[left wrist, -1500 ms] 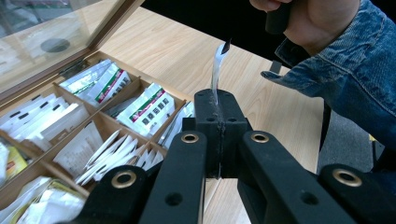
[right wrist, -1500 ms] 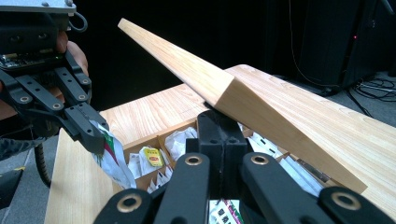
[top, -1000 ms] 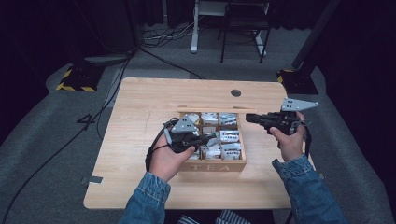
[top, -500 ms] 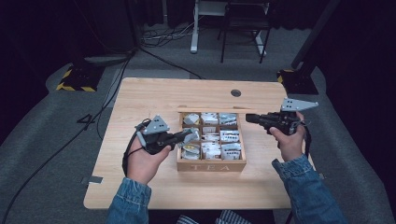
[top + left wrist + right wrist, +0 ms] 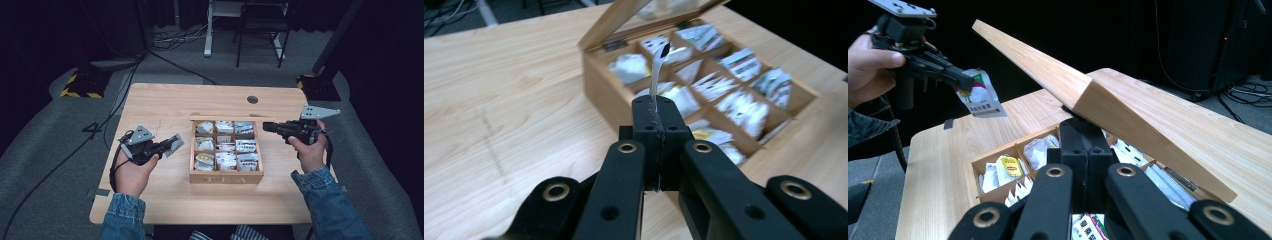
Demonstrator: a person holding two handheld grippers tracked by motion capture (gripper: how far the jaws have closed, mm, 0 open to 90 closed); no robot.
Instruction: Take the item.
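Spanning most of the high view, a pale wood-grain table [image 5: 150, 105] carries a square wooden tea box [image 5: 226, 176] (nine compartments, packed with paper sachets), near its middle. The box's flat plank lid [image 5: 1128, 105] is raised, and the right gripper [image 5: 1086, 131] presses its closed jaws against the lid's underside. Left of the box, the left gripper [image 5: 172, 145] is clamped on a thin tea sachet [image 5: 658, 67], edge-on, long axis running straight out from the jaws.
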